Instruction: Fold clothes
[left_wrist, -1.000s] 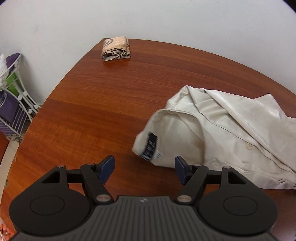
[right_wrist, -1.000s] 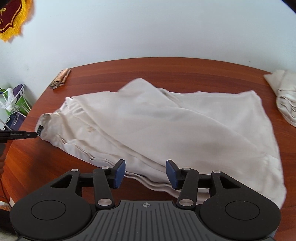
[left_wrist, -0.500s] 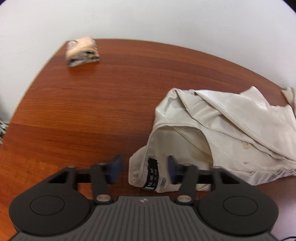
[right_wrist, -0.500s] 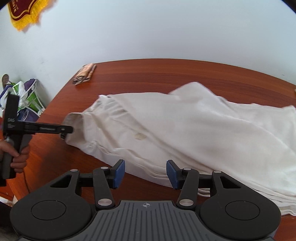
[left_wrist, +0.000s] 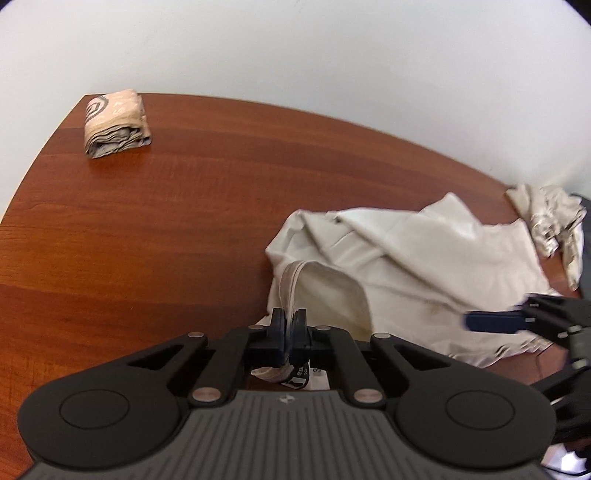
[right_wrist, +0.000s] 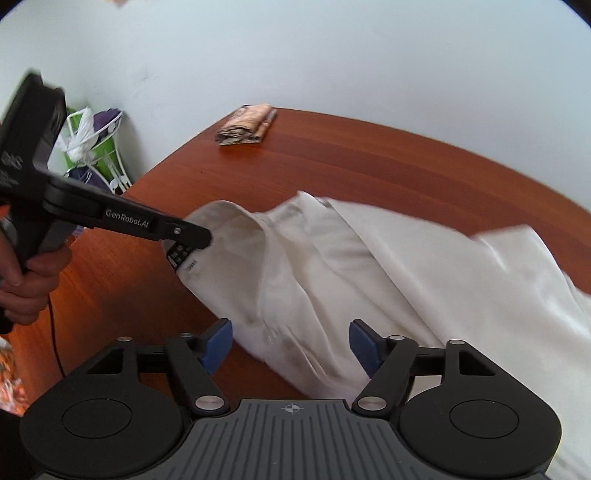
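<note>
1 cream garment (left_wrist: 424, 258), 1 folded patterned bundle (left_wrist: 116, 127), 1 crumpled cloth (left_wrist: 550, 218), 2 grippers

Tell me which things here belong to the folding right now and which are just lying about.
In the job:
cream shirt
left claw, shut on its collar
right claw, opening over the shirt's edge

Lying about:
folded patterned cloth
crumpled pale garment
wire rack

Bright even light, fisheye warp, slight blur

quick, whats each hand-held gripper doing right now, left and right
Left hand-held gripper: closed on the waistband edge of the cream garment.
Right hand-held gripper: opening, jaws wide around the garment's edge, pads not pressing it.
</note>
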